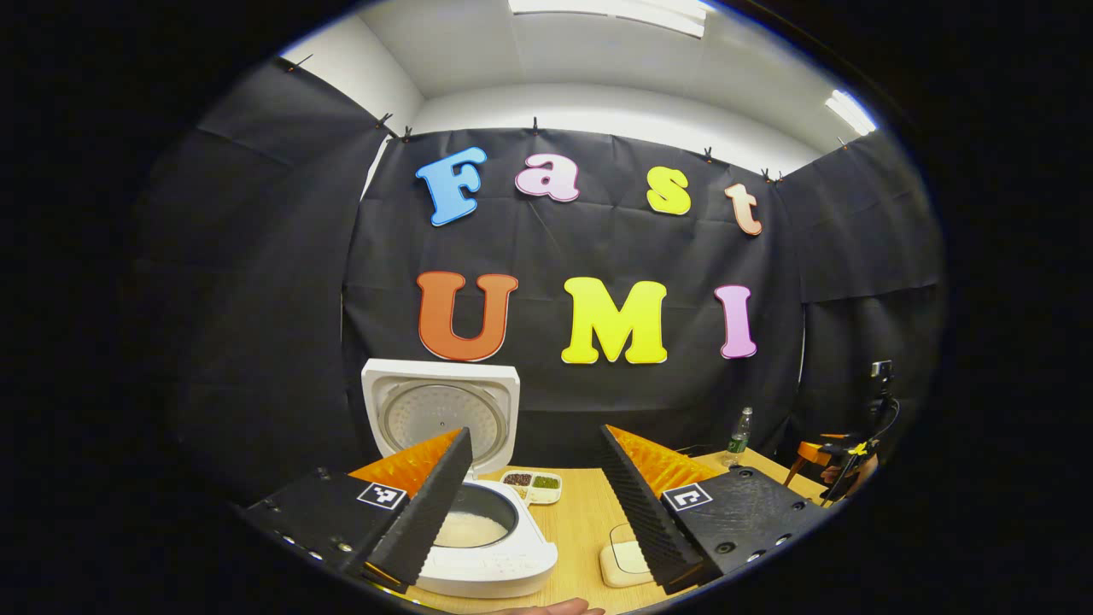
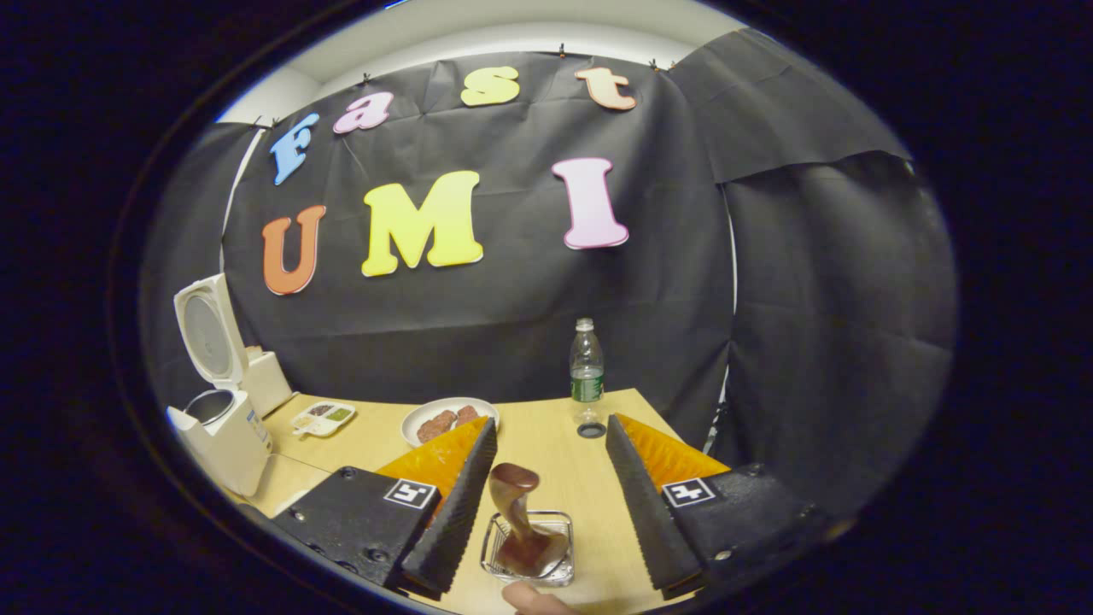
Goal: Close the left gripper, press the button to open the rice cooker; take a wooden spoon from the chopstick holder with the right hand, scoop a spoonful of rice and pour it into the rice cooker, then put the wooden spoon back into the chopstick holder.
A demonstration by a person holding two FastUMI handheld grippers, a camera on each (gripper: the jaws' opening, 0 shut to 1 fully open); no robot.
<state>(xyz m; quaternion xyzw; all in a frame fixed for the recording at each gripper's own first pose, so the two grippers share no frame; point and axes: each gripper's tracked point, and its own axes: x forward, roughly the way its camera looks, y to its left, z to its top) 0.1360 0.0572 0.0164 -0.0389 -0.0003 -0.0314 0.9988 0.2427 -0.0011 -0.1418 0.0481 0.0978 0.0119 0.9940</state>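
Wooden spoon [image 2: 517, 521] stands, seemingly untouched, between the wide-open right gripper [image 2: 544, 504].

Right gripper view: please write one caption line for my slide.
Open right gripper above the wooden spoon in its clear holder; rice cooker open at left.

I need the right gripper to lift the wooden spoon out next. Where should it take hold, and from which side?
Probably grip the brown wooden spoon on its handle just below the rounded top end, which sticks up out of the clear square holder. Come down from above and straddle it with the open right gripper; the holder's walls block a lower grip.
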